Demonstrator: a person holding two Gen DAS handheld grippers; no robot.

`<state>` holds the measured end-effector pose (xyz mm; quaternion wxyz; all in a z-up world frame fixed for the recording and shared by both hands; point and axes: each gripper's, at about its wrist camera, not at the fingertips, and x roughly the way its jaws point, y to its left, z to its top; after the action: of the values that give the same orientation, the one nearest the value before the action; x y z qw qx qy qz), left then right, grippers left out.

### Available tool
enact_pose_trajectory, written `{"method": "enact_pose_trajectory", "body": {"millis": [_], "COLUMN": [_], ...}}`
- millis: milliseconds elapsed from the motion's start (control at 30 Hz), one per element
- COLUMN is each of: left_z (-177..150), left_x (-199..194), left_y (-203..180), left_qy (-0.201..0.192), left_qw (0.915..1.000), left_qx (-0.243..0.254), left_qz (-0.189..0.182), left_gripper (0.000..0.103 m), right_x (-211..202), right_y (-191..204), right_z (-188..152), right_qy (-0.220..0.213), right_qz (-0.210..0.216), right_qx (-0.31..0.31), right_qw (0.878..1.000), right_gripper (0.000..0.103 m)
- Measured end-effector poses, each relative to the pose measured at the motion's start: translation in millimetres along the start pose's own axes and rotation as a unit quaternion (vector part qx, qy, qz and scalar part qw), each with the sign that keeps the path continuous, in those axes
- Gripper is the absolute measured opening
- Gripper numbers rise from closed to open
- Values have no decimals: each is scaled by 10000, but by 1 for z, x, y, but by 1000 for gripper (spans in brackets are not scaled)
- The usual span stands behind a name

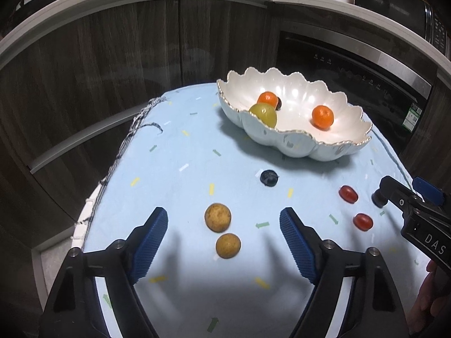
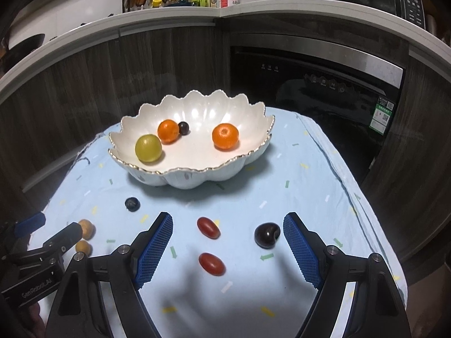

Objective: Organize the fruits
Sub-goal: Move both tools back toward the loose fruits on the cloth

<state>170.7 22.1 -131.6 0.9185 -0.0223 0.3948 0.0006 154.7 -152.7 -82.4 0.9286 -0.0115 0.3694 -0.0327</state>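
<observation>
- The left gripper [image 1: 224, 226] hangs with jaws spread wide and empty over the two brown longans [image 1: 218, 217], which lie one behind the other between its fingers (the nearer [image 1: 228, 245] almost touching the farther).
- The right gripper [image 2: 227, 232] is likewise agape and empty above two red grape tomatoes [image 2: 208, 227], their long axes slanting left-far to right-near; a dark cherry [image 2: 267, 235] sits just inside its right finger.
- The scalloped bowl [image 2: 197, 180] waits farther back, already holding tangerines.

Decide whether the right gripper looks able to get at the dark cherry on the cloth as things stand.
Probably yes. The right gripper has its jaws wide open, and the dark cherry lies uncovered just inside the right-hand jaw, clear of the two red tomatoes.
</observation>
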Motion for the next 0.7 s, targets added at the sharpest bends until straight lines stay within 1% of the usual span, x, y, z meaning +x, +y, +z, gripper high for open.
{"method": "enact_pose_trajectory", "body": {"millis": [233,300,333,400,633,700], "left_z": [-10,-12,-14,-17,-23,-25], "left_x": [7,11,13,16,25,27], "left_y": [-2,-1,-1,-1,-2,-2], "left_qy": [52,100,134,195,326,356], "left_qw": [10000,9999,9999,9998,9995,9994], "left_qx": [-10,-27,-34,-17,-23,-40], "left_qz": [81,75,41,-8,-13,-26], "left_gripper": [74,71,70,64,59,57], "right_x": [6,9,11,13,21,25], "right_y": [3,4,5,7,10,9], "right_z": [-12,-14,-15,-18,-25,-27], "right_qy": [63,97,113,152,326,387], "right_qz": [55,70,92,129,198,211], "right_qx": [-161,-198,-219,-273,-369,-357], "right_qw": [9998,9997,9997,9994,9986,9984], "right_gripper": [81,81,79,74,62,60]}}
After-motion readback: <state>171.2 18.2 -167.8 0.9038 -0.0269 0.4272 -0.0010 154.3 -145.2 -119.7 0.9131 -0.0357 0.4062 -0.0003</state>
